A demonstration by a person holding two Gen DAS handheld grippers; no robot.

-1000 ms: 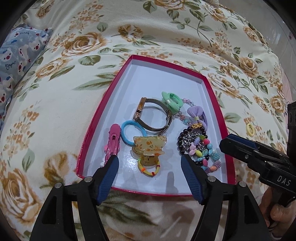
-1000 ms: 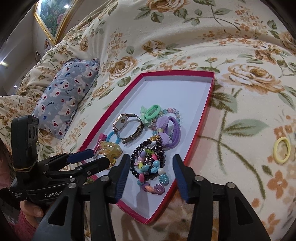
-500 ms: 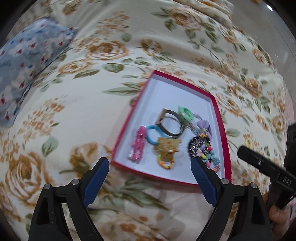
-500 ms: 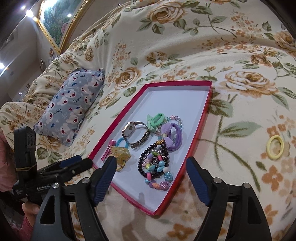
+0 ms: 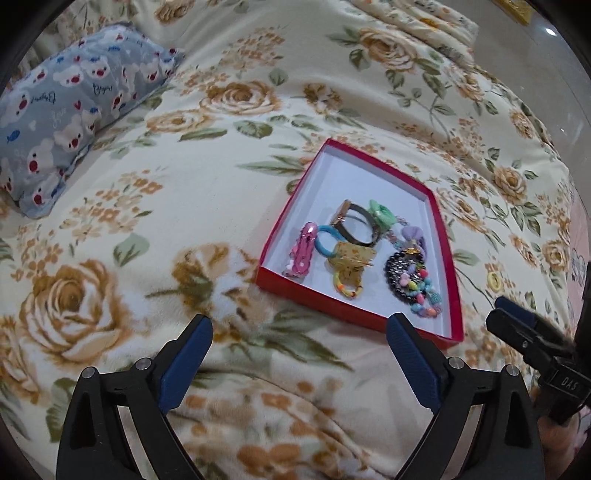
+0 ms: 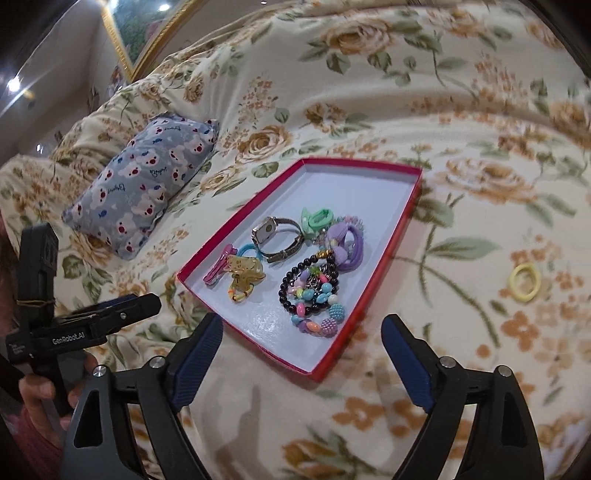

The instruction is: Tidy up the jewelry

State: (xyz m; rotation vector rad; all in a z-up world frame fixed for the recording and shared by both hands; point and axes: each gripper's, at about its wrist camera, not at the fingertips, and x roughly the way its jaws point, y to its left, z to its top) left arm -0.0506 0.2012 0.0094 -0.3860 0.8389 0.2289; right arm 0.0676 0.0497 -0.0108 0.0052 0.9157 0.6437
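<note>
While both grippers' jaws gape wide and empty, the red tray (image 5: 354,308) holds jewelry; yellow ring (image 6: 523,283) lies outside.

The blue hair tie (image 6: 251,251) is half covered by the amber claw clip (image 6: 245,268); the framed picture (image 6: 147,33) is cut off by the edge.

My grippers' fingers (image 5: 186,363) wear ribbed, matt blue pads on black matt plastic. The floral blanket (image 5: 155,206) under them is fuzzy fleece. The red box (image 6: 373,275) looks like card with a smooth white lining, slightly shiny. Its wristwatch (image 6: 277,236) is polished metal; the bead bracelets (image 6: 314,295) and amber claw clip (image 6: 245,269) are glossy plastic.
</note>
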